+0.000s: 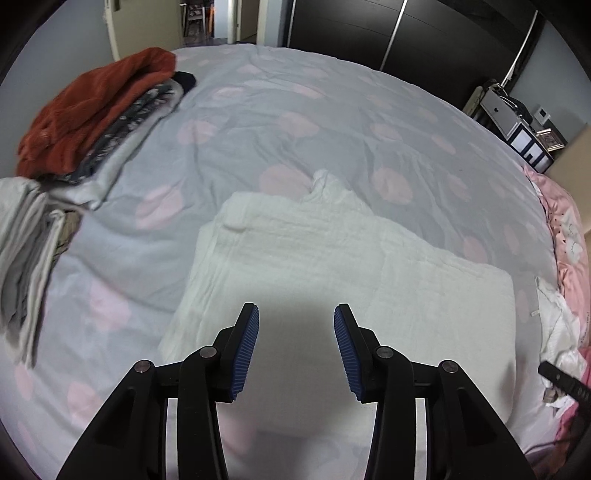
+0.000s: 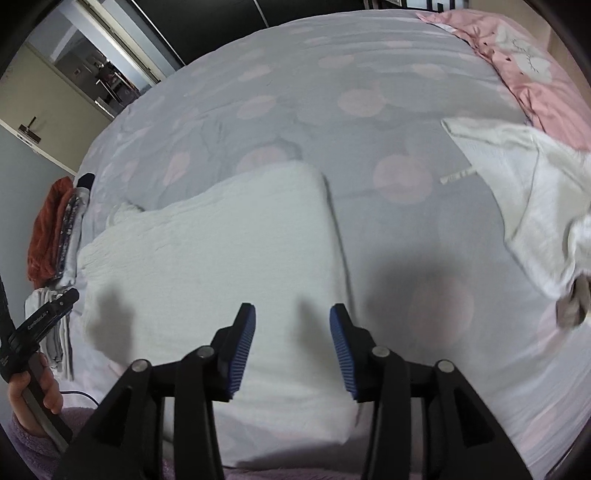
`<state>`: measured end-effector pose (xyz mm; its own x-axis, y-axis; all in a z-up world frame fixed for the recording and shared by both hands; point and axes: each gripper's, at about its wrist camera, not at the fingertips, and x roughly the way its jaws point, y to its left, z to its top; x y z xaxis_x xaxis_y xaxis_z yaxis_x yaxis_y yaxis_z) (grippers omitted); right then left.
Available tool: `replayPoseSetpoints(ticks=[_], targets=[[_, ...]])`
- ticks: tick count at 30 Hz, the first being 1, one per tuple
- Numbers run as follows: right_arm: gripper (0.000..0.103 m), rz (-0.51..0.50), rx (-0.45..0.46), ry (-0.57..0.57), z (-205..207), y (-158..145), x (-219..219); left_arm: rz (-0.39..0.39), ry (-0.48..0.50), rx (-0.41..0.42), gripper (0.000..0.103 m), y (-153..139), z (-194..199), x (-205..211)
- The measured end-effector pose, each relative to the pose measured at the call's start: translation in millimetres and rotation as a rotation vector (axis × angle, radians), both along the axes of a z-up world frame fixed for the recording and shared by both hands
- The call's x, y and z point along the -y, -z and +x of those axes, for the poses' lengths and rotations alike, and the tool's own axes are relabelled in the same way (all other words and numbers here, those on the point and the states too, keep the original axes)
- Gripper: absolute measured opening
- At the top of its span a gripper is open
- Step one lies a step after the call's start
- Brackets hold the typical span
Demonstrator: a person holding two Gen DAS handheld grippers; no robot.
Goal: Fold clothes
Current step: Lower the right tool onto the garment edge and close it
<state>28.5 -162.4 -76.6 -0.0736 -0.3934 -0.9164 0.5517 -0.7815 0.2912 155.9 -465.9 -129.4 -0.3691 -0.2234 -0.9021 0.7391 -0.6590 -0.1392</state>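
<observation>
A white textured garment (image 1: 332, 266) lies folded flat on the grey bed cover with pink dots (image 1: 295, 122); it also shows in the right wrist view (image 2: 221, 258). My left gripper (image 1: 296, 317) is open and empty, held just above the garment's near part. My right gripper (image 2: 291, 314) is open and empty above the garment's right edge. The left gripper's body (image 2: 40, 321) and the hand that holds it show at the left of the right wrist view.
A stack of folded clothes with a rust-red one on top (image 1: 96, 110) lies at the far left, with grey folded clothes (image 1: 26, 251) nearer. Loose white clothes (image 2: 524, 199) and a pink quilt (image 2: 517, 62) lie at the right. A dark wardrobe (image 1: 406, 29) stands behind the bed.
</observation>
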Motion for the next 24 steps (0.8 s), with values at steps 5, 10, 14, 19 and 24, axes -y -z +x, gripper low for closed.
replayPoseSetpoints(ticks=[5,10,14,19,24], targets=[[0.045,-0.001,0.074,-0.021,-40.1,24.5,5.6,-0.002,0.004,0.039,0.045,19.7,-17.8,16.5],[0.045,-0.064,0.18,0.008,-67.6,47.5,4.0,0.061,-0.006,0.042,0.045,36.5,-21.7,26.9],[0.045,-0.043,0.234,0.027,-68.5,67.9,0.4,0.085,-0.014,0.033,0.045,41.5,-24.5,27.8],[0.045,-0.023,0.328,0.04,-59.4,93.4,-3.6,0.096,-0.016,0.024,0.045,41.9,-27.7,26.0],[0.045,0.004,0.352,0.055,-56.6,107.5,-3.3,0.124,-0.017,0.034,0.045,46.5,-23.3,27.3]])
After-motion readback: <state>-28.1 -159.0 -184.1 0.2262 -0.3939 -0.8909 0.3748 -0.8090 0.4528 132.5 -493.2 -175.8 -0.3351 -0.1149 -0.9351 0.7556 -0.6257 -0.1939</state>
